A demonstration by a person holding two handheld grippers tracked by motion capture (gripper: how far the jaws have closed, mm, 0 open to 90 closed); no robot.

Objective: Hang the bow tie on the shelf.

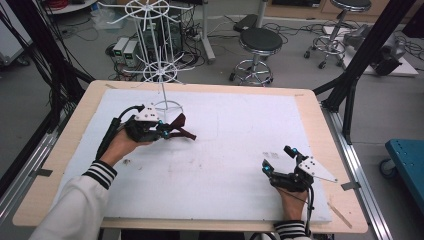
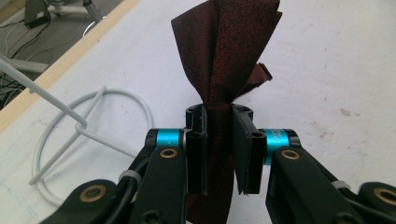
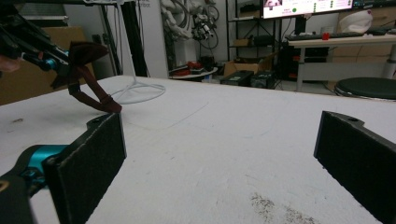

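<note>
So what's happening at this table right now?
A person at a white-covered table holds a gripper in each hand. The left gripper is clamped on a dark red bow tie, lifted near the ring base of a white wire rack; a strap end of the tie touches the table. The right gripper rests near the table's right side with its jaws open and nothing between them.

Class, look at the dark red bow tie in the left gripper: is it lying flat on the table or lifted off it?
Mostly lifted. The left gripper pinches the bow tie at its middle; only its strap end touches the white table cover.
</note>
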